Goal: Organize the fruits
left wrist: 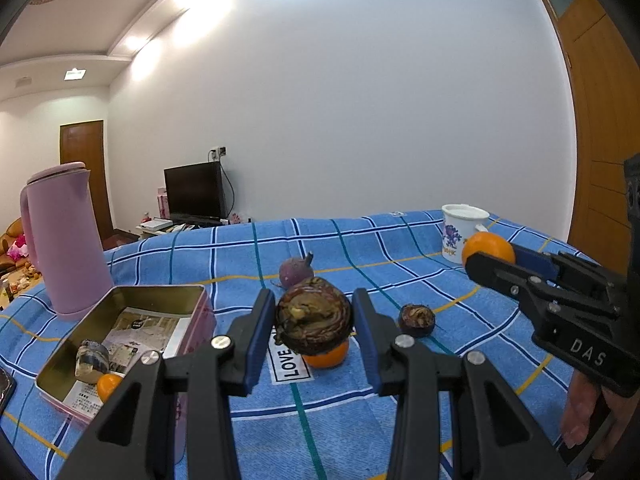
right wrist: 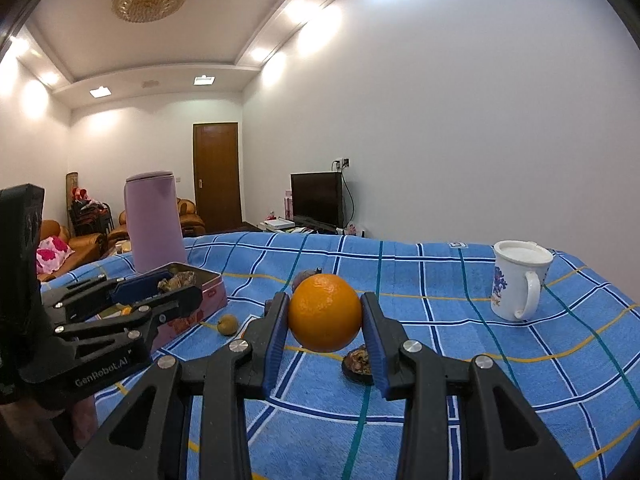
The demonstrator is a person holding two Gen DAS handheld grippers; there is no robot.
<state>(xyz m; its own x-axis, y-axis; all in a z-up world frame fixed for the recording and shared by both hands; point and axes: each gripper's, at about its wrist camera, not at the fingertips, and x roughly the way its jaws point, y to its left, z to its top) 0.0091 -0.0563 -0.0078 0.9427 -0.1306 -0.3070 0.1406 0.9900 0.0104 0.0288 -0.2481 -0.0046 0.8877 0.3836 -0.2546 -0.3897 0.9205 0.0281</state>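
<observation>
My left gripper (left wrist: 314, 322) has its fingers (left wrist: 258, 336) closed on a dark brown mangosteen (left wrist: 314, 316), which I hold clear above the blue checked cloth (left wrist: 360, 408) on the desk. Directly below it a small orange fruit (left wrist: 327, 356) lies on the cloth beside a label reading LOVE. To the left, the open pink tin (left wrist: 200, 320) has a small orange fruit and a greyish lump in it, and the pink jug (left wrist: 60, 240) stands just behind it. My right gripper (right wrist: 325, 318) has its fingers (right wrist: 276, 340) clamped on a large orange (right wrist: 325, 318), lifted off the cloth. Another dark mangosteen (right wrist: 359, 363) lies on the cloth under that orange. A purple round fruit (left wrist: 295, 271) lies farther back. The white mug (right wrist: 518, 280) stands far right, well apart.
</observation>
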